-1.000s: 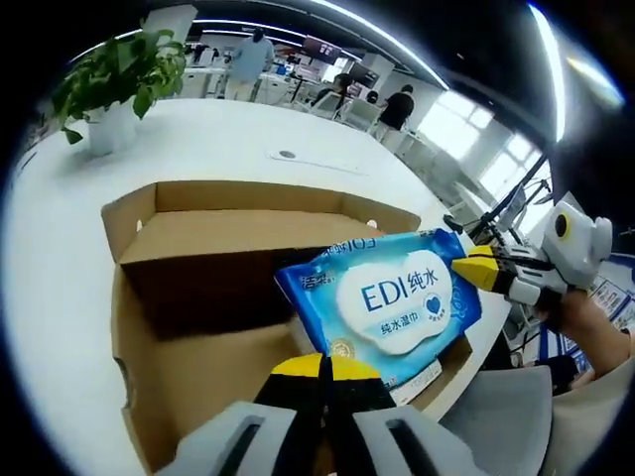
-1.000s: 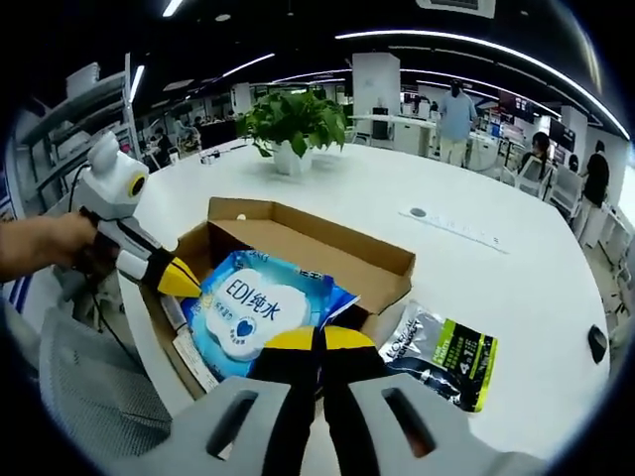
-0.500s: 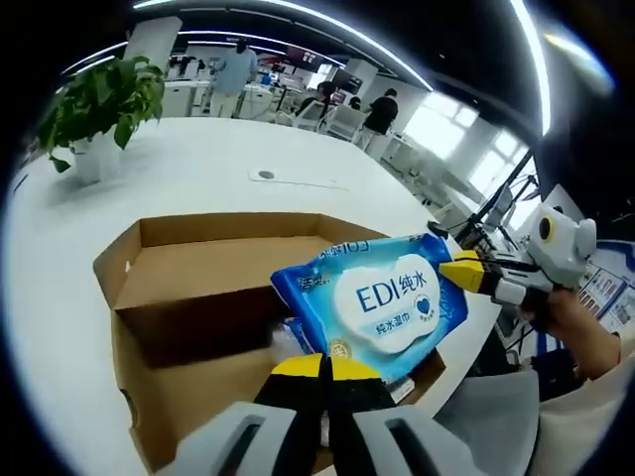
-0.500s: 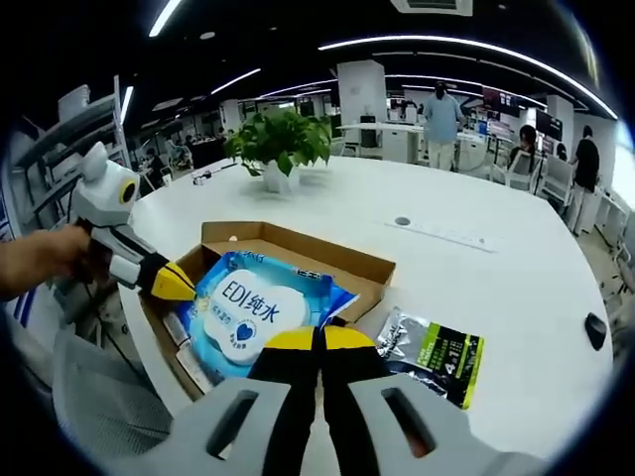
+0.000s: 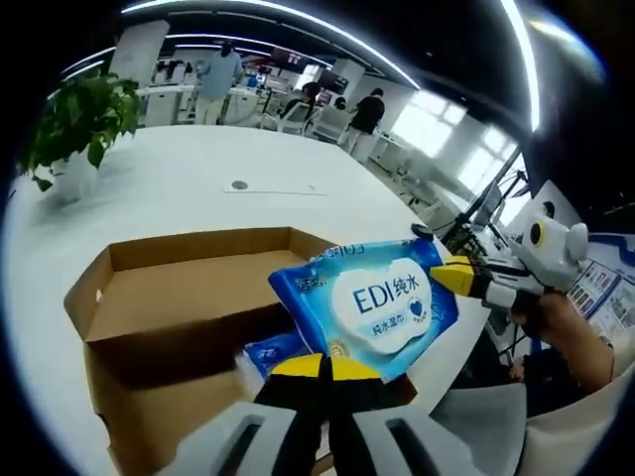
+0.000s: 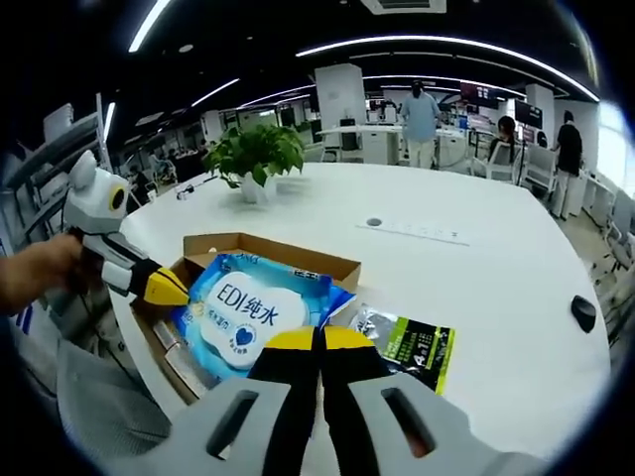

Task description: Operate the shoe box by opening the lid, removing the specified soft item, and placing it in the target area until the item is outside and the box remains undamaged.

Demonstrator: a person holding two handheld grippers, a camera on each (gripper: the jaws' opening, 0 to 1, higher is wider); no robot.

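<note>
The blue wipes pack marked "EDI" hangs above the open cardboard shoe box, held at two ends. In the left gripper view, my left gripper is shut on the pack's near edge. My right gripper comes in from the right, shut on its far corner. In the right gripper view, the pack floats over the box, with my right gripper shut on its near edge and my left gripper pinching its left end. A second blue packet lies inside the box.
A green-and-black foil packet lies on the white round table right of the box. A potted plant stands farther back, and a small dark object sits near the right edge. People stand in the office behind.
Both grippers have lifted the wipes pack higher, away from the box. The box looks smaller and lower in both views as the cameras rose.
</note>
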